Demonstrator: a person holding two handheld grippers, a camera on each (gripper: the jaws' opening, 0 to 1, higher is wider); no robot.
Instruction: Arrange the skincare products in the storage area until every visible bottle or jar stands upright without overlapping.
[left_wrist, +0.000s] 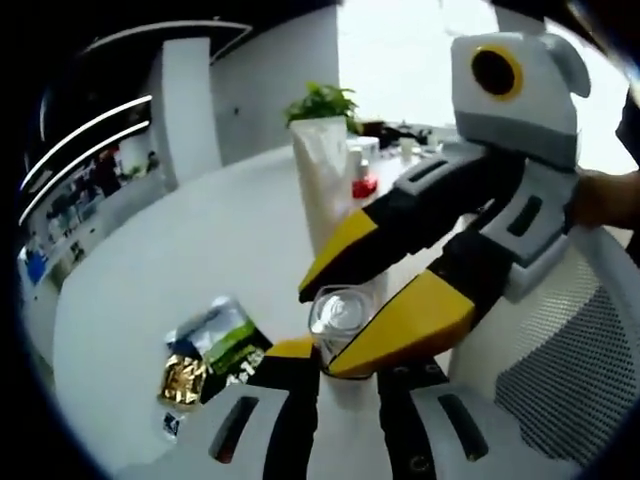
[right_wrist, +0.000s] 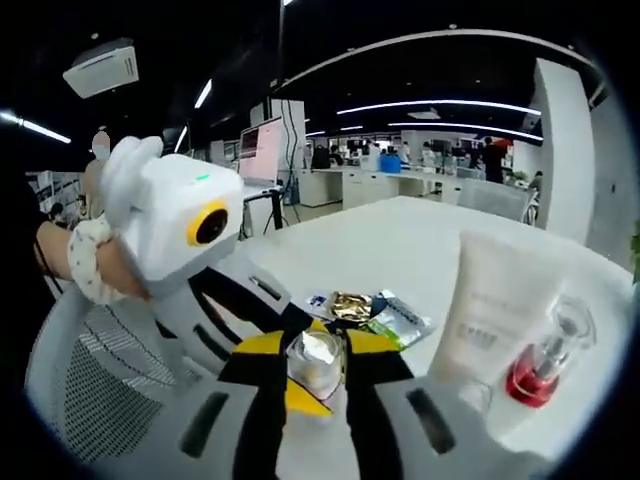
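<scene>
Left gripper view: left gripper (left_wrist: 322, 372) rises from the bottom, its jaws set either side of a small clear glass jar (left_wrist: 340, 318) at the near edge of the white tabletop (left_wrist: 180, 250); the jar sits between the tips, but contact on the left jaw is not plain. The right gripper (left_wrist: 350, 312) comes in from the right, yellow-tipped jaws apart, straddling the same jar's upper part, a hand (left_wrist: 603, 198) behind it.

Right gripper view: right gripper (right_wrist: 316, 372) jaws stand close on both sides of the jar (right_wrist: 315, 362), white cream showing inside; it looks clamped. The left gripper (right_wrist: 290, 335) comes in from the left and meets the jar too, held by a hand (right_wrist: 95, 262) with a scrunchie on the wrist.

White squeeze tube (left_wrist: 325, 180) stands upright, cap down, just behind the jar, toward the near edge. Small clear bottle with red liquid (right_wrist: 548, 362) stands upright just beside the tube. Foil sachets (left_wrist: 208, 358), gold and green, lie flat near the jar. Mesh chair back (left_wrist: 560, 370) sits at the table's edge. Potted plant (left_wrist: 322, 102) stands at the far edge.
</scene>
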